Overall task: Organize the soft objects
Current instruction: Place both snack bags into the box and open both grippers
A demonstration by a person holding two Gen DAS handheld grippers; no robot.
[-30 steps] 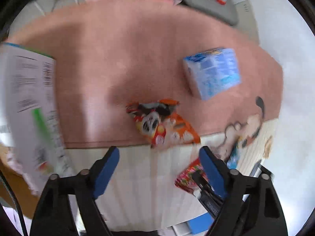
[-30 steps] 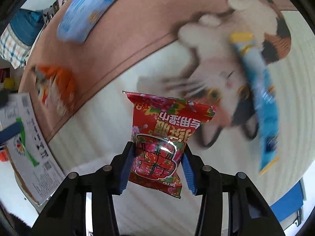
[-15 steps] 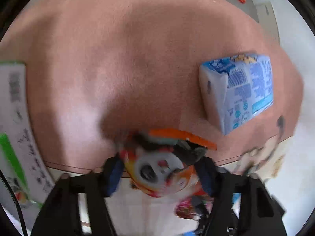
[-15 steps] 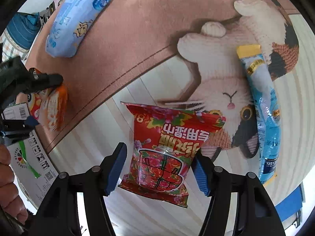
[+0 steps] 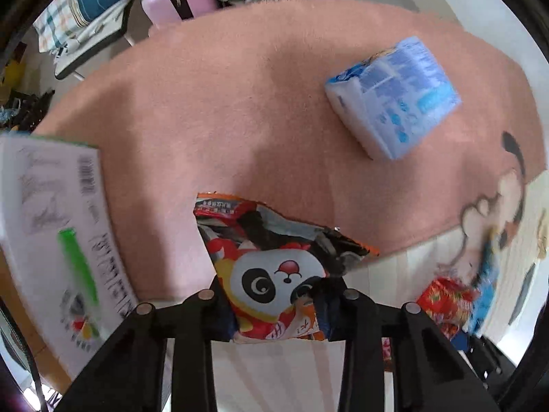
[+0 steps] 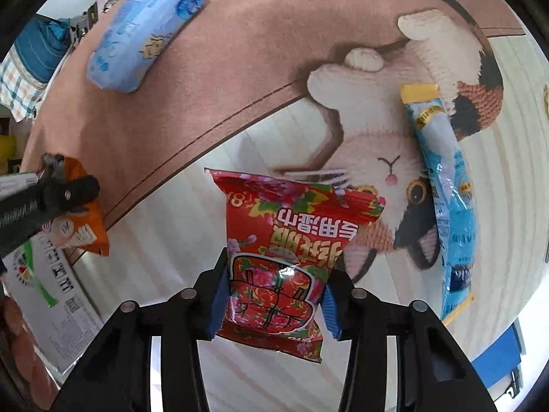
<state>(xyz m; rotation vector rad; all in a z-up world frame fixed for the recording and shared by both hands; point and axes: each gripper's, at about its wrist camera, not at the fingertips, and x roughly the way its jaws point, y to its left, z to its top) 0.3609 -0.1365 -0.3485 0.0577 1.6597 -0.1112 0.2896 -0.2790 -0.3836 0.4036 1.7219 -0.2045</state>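
1. Two grippers, each clenched on one soft packet.
2. Left gripper (image 5: 274,300) grasps the orange panda-print snack bag (image 5: 274,264) above the pink cat-print rug (image 5: 223,103).
3. Right gripper (image 6: 274,297) grasps the red floral tissue pack (image 6: 284,250).
4. Pale blue tissue pack (image 5: 394,96) and long blue sachet (image 6: 446,199) lie on the rug.

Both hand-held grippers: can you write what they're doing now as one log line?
left hand-held gripper: shut on orange panda snack bag | right hand-held gripper: shut on red flowery packet | blue tissue pack: on pink rug
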